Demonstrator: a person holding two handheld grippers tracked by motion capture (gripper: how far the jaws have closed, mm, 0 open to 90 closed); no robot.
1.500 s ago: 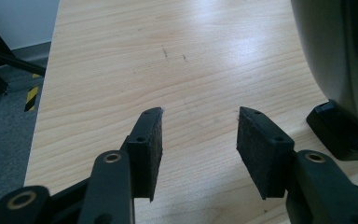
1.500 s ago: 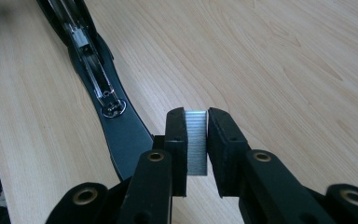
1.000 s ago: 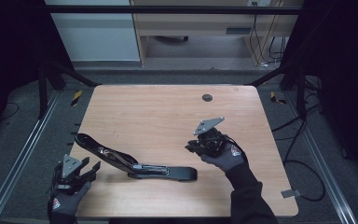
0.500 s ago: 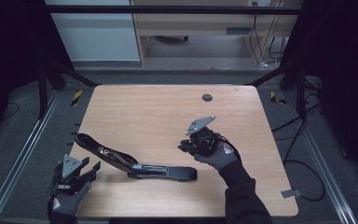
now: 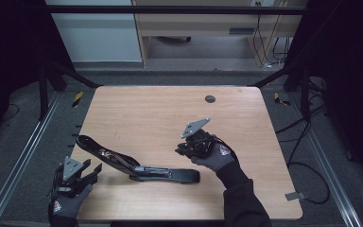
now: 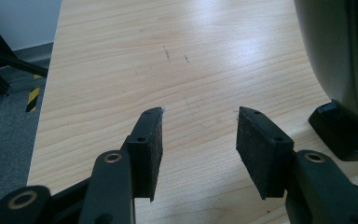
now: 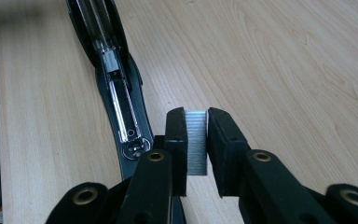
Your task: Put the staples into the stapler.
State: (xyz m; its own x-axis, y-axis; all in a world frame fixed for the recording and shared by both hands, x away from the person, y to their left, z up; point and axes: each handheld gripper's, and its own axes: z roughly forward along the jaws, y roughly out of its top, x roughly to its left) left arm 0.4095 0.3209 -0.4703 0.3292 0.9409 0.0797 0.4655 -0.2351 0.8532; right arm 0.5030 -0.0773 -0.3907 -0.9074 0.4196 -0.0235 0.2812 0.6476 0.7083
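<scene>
A black stapler (image 5: pixel 137 165) lies swung open on the wooden table (image 5: pixel 146 109), its metal magazine channel (image 7: pixel 121 107) facing up. My right gripper (image 5: pixel 189 149) hovers just right of the stapler's base, shut on a silvery strip of staples (image 7: pixel 196 140) clamped upright between its pads (image 7: pixel 177 135). My left gripper (image 5: pixel 92 170) rests at the table's front left corner, open, with bare wood between its pads (image 6: pixel 151 140). The stapler's dark upper arm (image 6: pixel 335 60) rises at the right of the left gripper view.
A small round dark grommet (image 5: pixel 210 99) sits near the table's far edge. Metal rails (image 5: pixel 23 156) run along the floor at both sides, and cables (image 5: pixel 307 170) lie on the floor at the right.
My right gripper has shifted a little leftward, toward the open stapler, with the staple strip still in it. The left gripper and the stapler have stayed put.
</scene>
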